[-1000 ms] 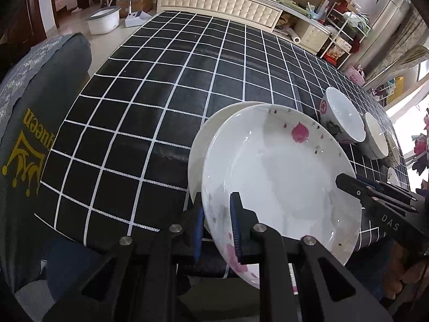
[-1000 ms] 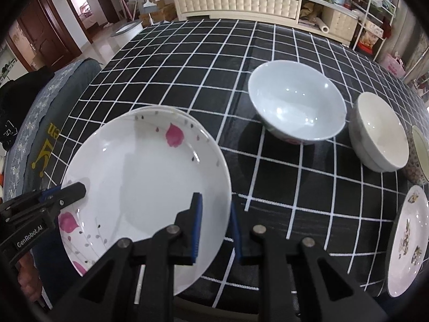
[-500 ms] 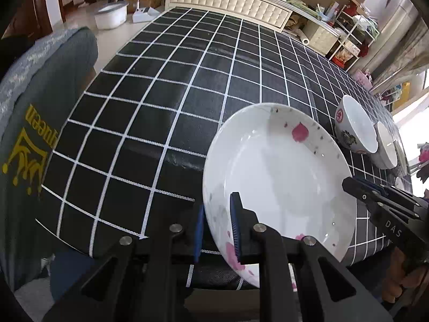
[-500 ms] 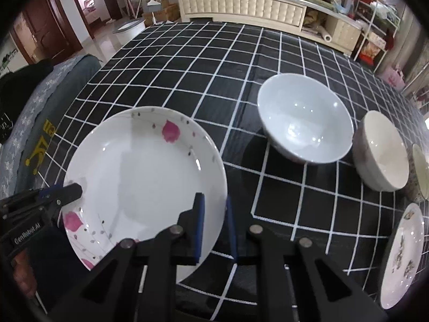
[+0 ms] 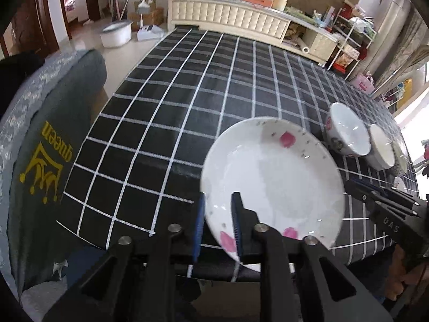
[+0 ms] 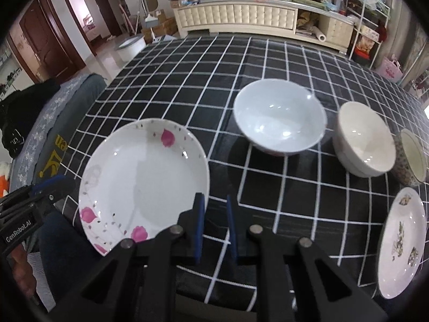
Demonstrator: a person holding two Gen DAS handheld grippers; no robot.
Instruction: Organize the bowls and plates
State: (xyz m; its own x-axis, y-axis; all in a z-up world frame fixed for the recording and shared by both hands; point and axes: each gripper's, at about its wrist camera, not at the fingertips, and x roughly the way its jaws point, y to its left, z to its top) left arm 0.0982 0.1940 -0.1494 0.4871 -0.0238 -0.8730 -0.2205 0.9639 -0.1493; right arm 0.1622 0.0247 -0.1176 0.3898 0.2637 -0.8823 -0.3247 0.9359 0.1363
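Nearest, left gripper, jaws opening, is straddling the pink-flowered plate rim; right gripper, narrowly parted, is standing empty just beside its rim. Beyond are sitting three bowls and one patterned plate on the checked tablecloth.

**Checked table with plates and bowls**

A table covered in a black cloth with a white grid fills both views; the cloth hangs over the near edge. On the near left lies a white plate with pink flowers, its near rim reaching out past the table edge. To its right and farther back stands a pale blue-white bowl, patterned on its outer wall in the left wrist view. Just right of it sits a cream bowl, and beside that a smaller bowl with a speckled outside. At the near right edge lies a white plate with small dark motifs. The far and left parts of the cloth are bare.
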